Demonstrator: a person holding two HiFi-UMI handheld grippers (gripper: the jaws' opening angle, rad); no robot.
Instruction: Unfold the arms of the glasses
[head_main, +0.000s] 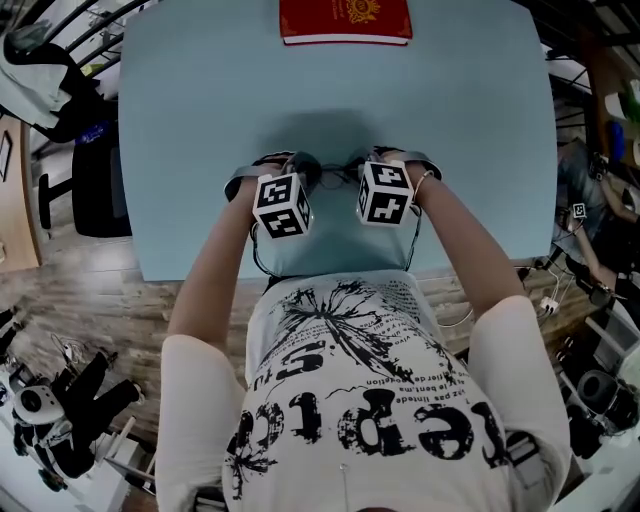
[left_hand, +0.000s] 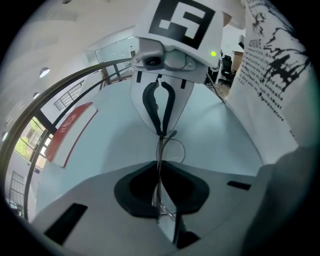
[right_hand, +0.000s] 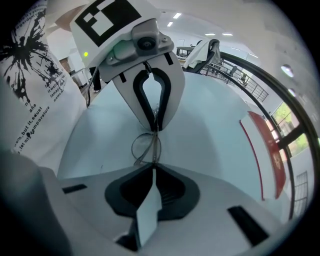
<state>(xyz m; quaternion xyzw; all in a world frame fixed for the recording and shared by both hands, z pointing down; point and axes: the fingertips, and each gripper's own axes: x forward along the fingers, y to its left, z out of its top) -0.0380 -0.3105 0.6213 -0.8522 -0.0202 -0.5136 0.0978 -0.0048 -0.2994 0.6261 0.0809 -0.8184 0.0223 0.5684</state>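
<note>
Thin wire-framed glasses (head_main: 335, 177) hang just above the light blue table (head_main: 200, 120), stretched between my two grippers. The left gripper (head_main: 305, 172) and the right gripper (head_main: 365, 168) point steeply down, tips nearly meeting. In the left gripper view the frame (left_hand: 159, 165) runs from my own shut jaws (left_hand: 160, 200) to the right gripper (left_hand: 161, 131), which pinches its far end. In the right gripper view the glasses (right_hand: 154, 147), with one round lens loop, lie between my own jaws (right_hand: 154, 170) and the left gripper (right_hand: 154, 125). Whether the arms are folded I cannot tell.
A red book (head_main: 345, 20) lies at the table's far edge, also seen as a red book (left_hand: 70, 132) and a red book (right_hand: 267, 150) in the gripper views. The person's torso is against the near edge. Equipment and a chair stand on the floor around the table.
</note>
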